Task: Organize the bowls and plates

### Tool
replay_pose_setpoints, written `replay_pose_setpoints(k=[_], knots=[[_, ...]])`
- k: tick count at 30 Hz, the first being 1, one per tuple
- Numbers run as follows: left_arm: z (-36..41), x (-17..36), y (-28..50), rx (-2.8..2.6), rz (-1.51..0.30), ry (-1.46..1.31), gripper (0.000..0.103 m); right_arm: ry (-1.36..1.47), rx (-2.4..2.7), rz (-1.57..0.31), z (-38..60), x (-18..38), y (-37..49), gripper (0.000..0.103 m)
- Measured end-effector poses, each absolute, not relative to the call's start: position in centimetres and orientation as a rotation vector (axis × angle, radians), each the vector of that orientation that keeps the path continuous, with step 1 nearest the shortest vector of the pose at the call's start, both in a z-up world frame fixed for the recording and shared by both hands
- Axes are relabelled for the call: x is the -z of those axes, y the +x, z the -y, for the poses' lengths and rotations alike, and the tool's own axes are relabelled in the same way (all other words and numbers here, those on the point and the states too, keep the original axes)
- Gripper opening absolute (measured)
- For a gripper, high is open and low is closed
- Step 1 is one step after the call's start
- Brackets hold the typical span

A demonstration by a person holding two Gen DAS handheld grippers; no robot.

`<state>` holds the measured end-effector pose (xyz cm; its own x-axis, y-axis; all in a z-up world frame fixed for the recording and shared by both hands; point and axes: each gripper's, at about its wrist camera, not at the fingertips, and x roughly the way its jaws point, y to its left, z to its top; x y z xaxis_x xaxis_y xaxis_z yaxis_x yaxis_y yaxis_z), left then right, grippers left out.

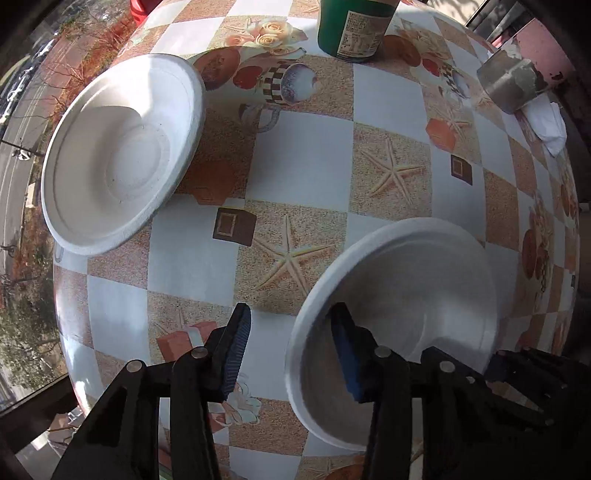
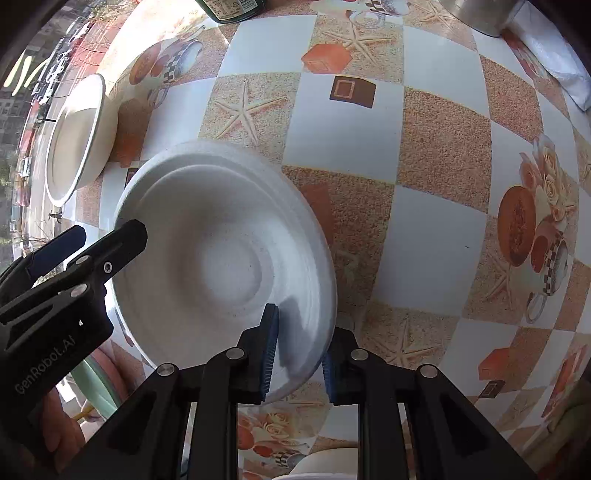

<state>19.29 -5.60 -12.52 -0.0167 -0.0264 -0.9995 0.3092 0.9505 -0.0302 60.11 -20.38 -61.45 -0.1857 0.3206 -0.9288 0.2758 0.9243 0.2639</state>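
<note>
A white paper bowl (image 1: 406,317) (image 2: 221,266) sits near the table's front edge. My left gripper (image 1: 291,354) is open and straddles its left rim, one finger inside and one outside; it also shows in the right wrist view (image 2: 107,236). My right gripper (image 2: 299,354) straddles the bowl's near right rim, its blue pads close to the rim on both sides; whether they pinch it is unclear. A second white bowl (image 1: 122,147) (image 2: 77,136) rests tilted at the table's far left edge.
The round table (image 1: 303,162) has a checkered starfish-print cloth. A green bottle (image 1: 354,29) stands at the back, a metal cup (image 1: 513,81) and white tissue (image 1: 546,125) at the back right. A pale green dish (image 2: 96,384) lies below the front edge.
</note>
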Motion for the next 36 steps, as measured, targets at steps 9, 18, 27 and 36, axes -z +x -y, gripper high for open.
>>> replay_pose_setpoints(k=[9, 18, 27, 36], knots=[[5.2, 10.0, 16.6, 0.291, -1.521, 0.231, 0.027, 0.496, -0.034, -1.786, 20.6, 60.9, 56.8, 0.023], [5.2, 5.4, 10.7, 0.329, -1.458, 0.272, 0.027, 0.483, -0.05, -1.75, 21.9, 55.0, 52.0, 0.023], [6.8, 4.3, 5.8, 0.404, -1.444, 0.327, 0.027, 0.502, -0.005, -1.746, 24.6, 50.1, 45.6, 0.023], [6.2, 3.9, 4.6, 0.414, -1.434, 0.321, 0.027, 0.492, 0.018, -1.774, 24.9, 49.2, 44.6, 0.023]])
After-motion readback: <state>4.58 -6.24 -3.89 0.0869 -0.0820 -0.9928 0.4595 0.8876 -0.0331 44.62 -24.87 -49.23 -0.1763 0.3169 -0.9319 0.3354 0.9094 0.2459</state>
